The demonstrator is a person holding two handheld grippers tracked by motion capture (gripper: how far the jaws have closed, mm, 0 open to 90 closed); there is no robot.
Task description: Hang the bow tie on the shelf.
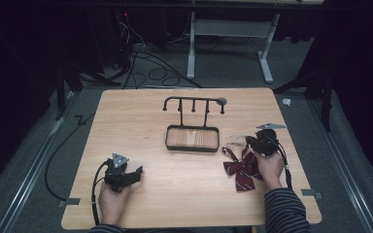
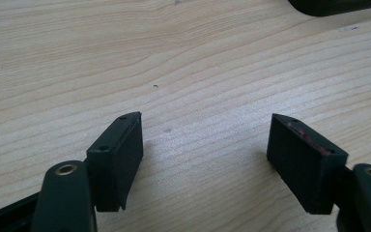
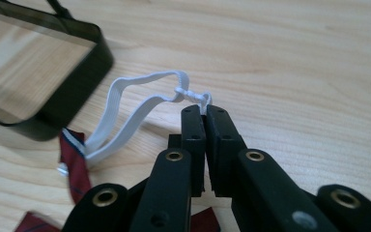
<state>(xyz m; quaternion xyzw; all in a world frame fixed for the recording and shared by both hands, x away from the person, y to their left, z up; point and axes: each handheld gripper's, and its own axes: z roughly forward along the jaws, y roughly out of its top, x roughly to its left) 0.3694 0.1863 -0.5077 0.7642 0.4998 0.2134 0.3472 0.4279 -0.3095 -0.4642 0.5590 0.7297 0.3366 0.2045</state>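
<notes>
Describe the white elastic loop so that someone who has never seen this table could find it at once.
Start at the black hook stand with its tray in the middle of the wooden table, then look to its right. There a dark red striped bow tie lies, and the white elastic loop runs from it. The right gripper pinches it at its knot.

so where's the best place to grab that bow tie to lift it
By the white elastic loop, near its knot, coming in low from the side away from the tray. The band stands up off the table while the bow tie lies flat. The right gripper is already shut there.
</notes>
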